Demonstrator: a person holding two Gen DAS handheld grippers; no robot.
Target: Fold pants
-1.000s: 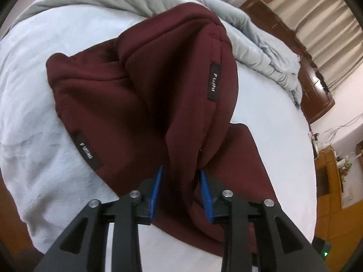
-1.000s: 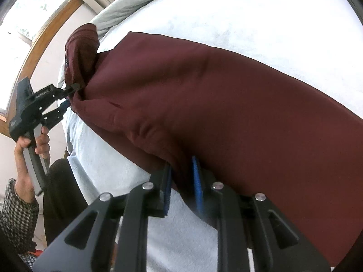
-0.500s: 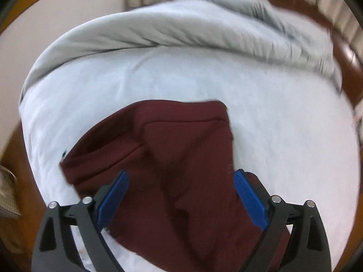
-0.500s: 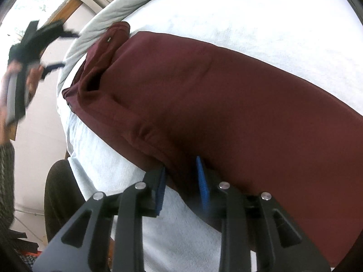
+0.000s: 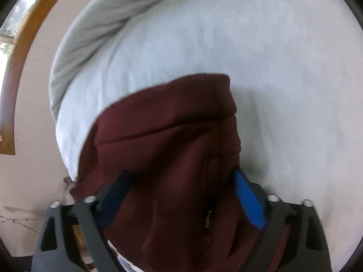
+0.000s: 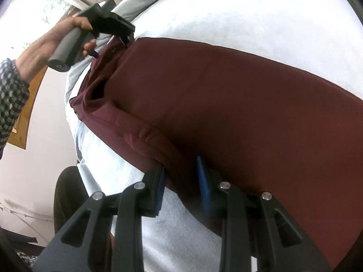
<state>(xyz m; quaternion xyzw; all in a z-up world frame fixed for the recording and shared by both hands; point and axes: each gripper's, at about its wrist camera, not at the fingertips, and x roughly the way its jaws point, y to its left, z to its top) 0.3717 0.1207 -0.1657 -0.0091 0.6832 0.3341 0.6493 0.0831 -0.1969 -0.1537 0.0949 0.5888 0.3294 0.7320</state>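
Dark red pants (image 6: pixel 226 104) lie stretched across the white bed (image 6: pixel 249 13). In the left wrist view their waistband end (image 5: pixel 177 140) fills the lower middle. My left gripper (image 5: pixel 179 195) is open, its blue pads wide apart on either side of the waistband fabric. It also shows in the right wrist view (image 6: pixel 113 36), held by a hand at the pants' far left end. My right gripper (image 6: pixel 181 176) is shut on the pants' near edge, a fold of fabric between its blue pads.
A grey duvet (image 5: pixel 109 13) is bunched along the far side of the bed. A wooden window frame (image 5: pixel 27 45) and pale wall lie past the bed's left edge. The person's checked sleeve (image 6: pixel 11 90) is at the left.
My left gripper let go of the lifted waistband, opened wide, swung away, and now sits low around the waistband end. The pants now lie flatter. My right gripper kept its hold.
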